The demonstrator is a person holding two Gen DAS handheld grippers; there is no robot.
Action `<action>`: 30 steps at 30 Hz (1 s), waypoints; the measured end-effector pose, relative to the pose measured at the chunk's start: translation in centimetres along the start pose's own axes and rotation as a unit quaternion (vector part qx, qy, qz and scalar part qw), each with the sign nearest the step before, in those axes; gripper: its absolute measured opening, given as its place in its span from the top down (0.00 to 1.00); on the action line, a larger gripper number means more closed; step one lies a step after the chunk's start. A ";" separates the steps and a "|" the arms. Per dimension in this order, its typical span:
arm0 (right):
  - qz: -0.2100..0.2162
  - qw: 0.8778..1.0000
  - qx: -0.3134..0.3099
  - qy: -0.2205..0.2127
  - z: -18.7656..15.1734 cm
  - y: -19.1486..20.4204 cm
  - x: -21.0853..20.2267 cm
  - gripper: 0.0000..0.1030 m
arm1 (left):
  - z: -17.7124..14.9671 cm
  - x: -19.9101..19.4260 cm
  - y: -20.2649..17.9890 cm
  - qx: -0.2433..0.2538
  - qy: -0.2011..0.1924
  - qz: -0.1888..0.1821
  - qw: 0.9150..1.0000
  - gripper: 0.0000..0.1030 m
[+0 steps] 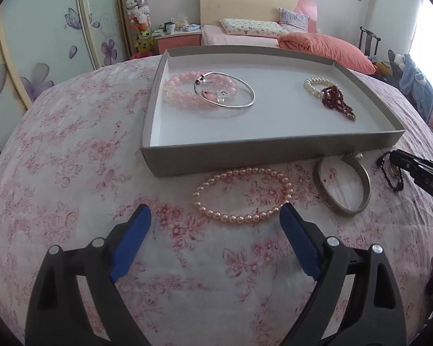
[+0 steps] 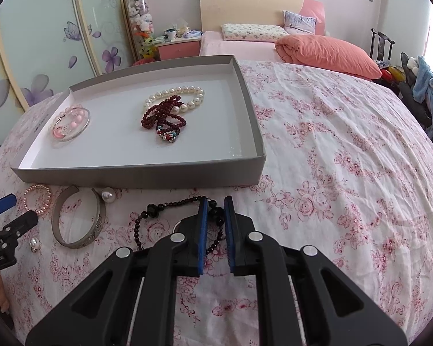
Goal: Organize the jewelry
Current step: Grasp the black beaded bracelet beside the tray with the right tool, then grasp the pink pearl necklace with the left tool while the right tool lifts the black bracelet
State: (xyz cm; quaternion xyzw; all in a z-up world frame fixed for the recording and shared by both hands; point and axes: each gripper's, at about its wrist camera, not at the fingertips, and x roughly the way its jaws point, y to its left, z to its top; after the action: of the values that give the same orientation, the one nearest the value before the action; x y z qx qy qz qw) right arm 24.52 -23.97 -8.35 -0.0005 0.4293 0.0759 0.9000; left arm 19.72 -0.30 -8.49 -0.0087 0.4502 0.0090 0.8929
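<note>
A grey tray (image 1: 245, 155) (image 2: 141, 177) sits on the floral cloth. It holds a pink bead bracelet (image 1: 184, 90) (image 2: 69, 124), a thin silver bangle (image 1: 244, 86), a white pearl bracelet (image 1: 313, 85) (image 2: 193, 92) and a dark red bead string (image 1: 336, 101) (image 2: 164, 118). In front of the tray lie a pink pearl bracelet (image 1: 242, 193) (image 2: 37, 199), a wide silver cuff (image 1: 343, 187) (image 2: 78, 219) and a black bead bracelet (image 2: 170, 204) (image 1: 389, 173). My left gripper (image 1: 216, 219) is open just short of the pink pearl bracelet. My right gripper (image 2: 215, 210) has its jaws narrow around the black bead bracelet.
Two loose pearl pieces (image 2: 108, 196) (image 2: 34, 243) lie by the cuff. The cloth (image 2: 346, 173) stretches right of the tray. Behind are a bed with an orange pillow (image 2: 329, 52), a wardrobe (image 1: 43, 43) and a chair with clothes (image 2: 418, 92).
</note>
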 end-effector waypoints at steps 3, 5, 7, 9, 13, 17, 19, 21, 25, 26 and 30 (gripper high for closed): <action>0.002 1.000 -0.001 -0.001 -0.1 0.0 -0.1 0.88 | 0.4 0.0 0.8 -0.034 -0.003 -0.014 0.999 0.15; 0.004 1.000 0.000 0.000 -0.1 0.0 -0.1 0.88 | 0.7 0.0 1.0 -0.042 -0.005 -0.011 0.999 0.27; 0.005 1.000 0.000 0.000 0.0 0.0 -0.1 0.88 | 0.8 0.1 0.8 -0.032 -0.007 0.004 0.999 0.39; 0.006 1.000 0.001 0.000 0.0 -0.1 -0.1 0.88 | 0.8 0.2 0.4 -0.013 -0.009 0.024 1.000 0.48; 0.005 1.000 0.001 0.000 0.0 0.0 -0.1 0.88 | 0.4 -0.1 -0.2 0.005 -0.013 0.018 1.000 0.65; 0.009 1.000 0.005 -0.001 0.0 -0.1 -0.1 0.88 | 0.1 -0.4 -0.7 0.023 -0.014 0.019 0.999 0.88; 0.015 1.000 0.010 -0.001 0.1 -0.2 -0.1 0.88 | 0.1 -0.4 -0.7 0.028 -0.014 0.018 0.999 0.92; 0.023 1.000 0.015 -0.006 0.1 -0.2 -0.3 0.88 | 0.0 -0.5 -0.6 0.027 -0.014 0.013 0.999 0.93; 0.037 0.999 0.013 -0.030 0.5 0.3 -1.6 0.88 | -0.1 -0.8 0.4 0.013 -0.016 0.005 1.000 0.93; 0.041 0.998 0.012 -0.035 0.6 0.4 -1.9 0.88 | -0.2 -1.0 0.8 0.008 -0.018 0.002 1.000 0.93; 0.062 0.996 0.005 -0.059 0.9 1.2 -3.5 0.88 | -0.2 -1.9 1.4 -0.004 -0.031 -0.011 0.999 0.93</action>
State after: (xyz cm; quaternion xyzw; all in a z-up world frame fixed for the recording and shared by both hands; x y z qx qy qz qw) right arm 22.92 -23.17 -4.99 0.0348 0.3746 0.1291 0.9175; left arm 18.35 1.06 -7.10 -0.0169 0.4217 0.0015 0.9066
